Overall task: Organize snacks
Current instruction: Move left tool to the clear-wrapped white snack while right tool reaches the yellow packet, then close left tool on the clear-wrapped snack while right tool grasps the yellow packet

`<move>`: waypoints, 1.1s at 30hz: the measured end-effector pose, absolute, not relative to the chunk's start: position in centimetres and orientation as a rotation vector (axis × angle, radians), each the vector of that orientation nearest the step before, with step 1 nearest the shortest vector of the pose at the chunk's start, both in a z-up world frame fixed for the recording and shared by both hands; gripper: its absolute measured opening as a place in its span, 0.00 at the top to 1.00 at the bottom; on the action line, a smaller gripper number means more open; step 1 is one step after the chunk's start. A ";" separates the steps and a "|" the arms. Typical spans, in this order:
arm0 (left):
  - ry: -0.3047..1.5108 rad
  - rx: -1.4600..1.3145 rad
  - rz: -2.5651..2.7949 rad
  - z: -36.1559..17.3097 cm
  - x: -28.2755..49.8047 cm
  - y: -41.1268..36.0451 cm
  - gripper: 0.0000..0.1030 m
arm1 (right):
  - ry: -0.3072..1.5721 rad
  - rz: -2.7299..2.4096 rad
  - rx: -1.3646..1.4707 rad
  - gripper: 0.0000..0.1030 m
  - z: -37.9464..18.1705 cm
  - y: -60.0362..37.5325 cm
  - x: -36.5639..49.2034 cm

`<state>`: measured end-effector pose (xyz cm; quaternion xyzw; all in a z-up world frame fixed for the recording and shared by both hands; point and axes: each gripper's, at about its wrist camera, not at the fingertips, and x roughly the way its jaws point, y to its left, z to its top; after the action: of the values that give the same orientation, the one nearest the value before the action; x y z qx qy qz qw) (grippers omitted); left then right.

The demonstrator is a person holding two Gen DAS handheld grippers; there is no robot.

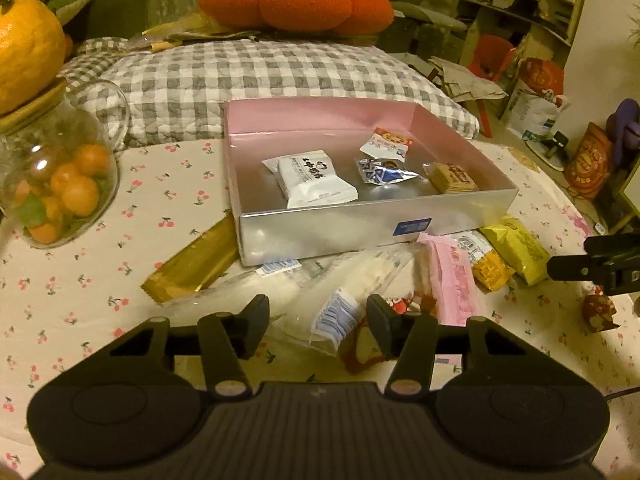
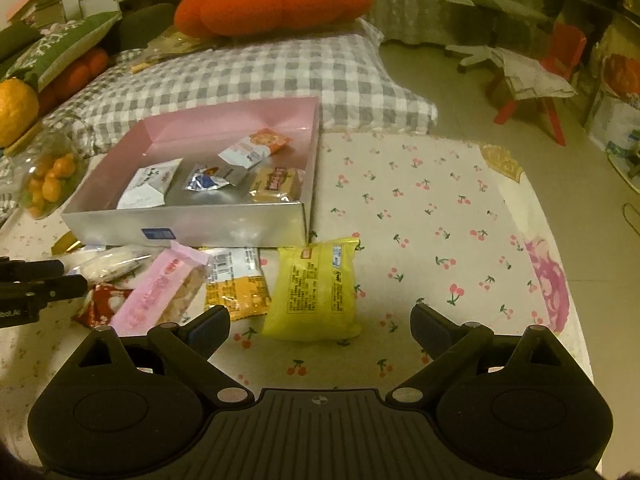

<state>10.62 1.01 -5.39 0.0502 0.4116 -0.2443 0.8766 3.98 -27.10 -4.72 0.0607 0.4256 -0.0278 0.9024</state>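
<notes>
Snacks are shown loose on a cherry-print desk and inside a shallow box. The left gripper is held with its jaws spread and nothing between them; a clear packet lies on the cloth just beyond the gap, with a gold bar packet to its left. The right gripper is likewise held with jaws spread wide and unloaded; a yellow packet lies just ahead of the gap, flanked on its left by an orange packet and a pink packet. Four wrapped snacks are contained in the box: a white packet, a blue foil packet, a white-and-orange packet and a brown wafer packet. A glass jar holding small oranges is seen left of the box.
</notes>
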 end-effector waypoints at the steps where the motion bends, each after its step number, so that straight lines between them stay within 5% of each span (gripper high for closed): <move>1: 0.861 0.103 -0.514 -5.4 10.6 0.9 0.53 | 0.880 -0.059 0.123 0.05 -4.9 -27.1 4.1; 7: 0.908 0.066 -0.583 -5.6 10.6 0.6 0.68 | 0.890 -0.061 0.126 0.05 -5.7 -27.4 4.3; 16: 0.950 0.045 -0.538 -7.1 11.6 0.1 0.55 | 0.906 -0.093 0.179 0.05 -6.7 -28.5 5.1; 23: 0.932 0.042 -0.528 -7.3 11.7 -0.7 0.57 | 0.900 -0.085 0.165 0.07 -7.4 -28.2 5.7; 26: 0.934 0.051 -0.531 -7.2 11.7 -0.9 0.61 | 0.890 -0.062 0.127 0.20 -7.5 -27.5 5.8; 28: 0.936 0.059 -0.540 -7.1 11.5 -1.0 0.65 | 0.885 -0.038 0.108 0.44 -7.5 -27.1 5.8; 33: 0.956 0.049 -0.553 -6.8 11.3 -0.4 0.71 | 0.872 0.008 0.057 0.47 -7.3 -26.8 5.4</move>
<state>11.26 -0.40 -6.83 0.0233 0.4542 -0.2628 0.8509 5.39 -26.81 -7.32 0.0278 0.4225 0.0039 0.9059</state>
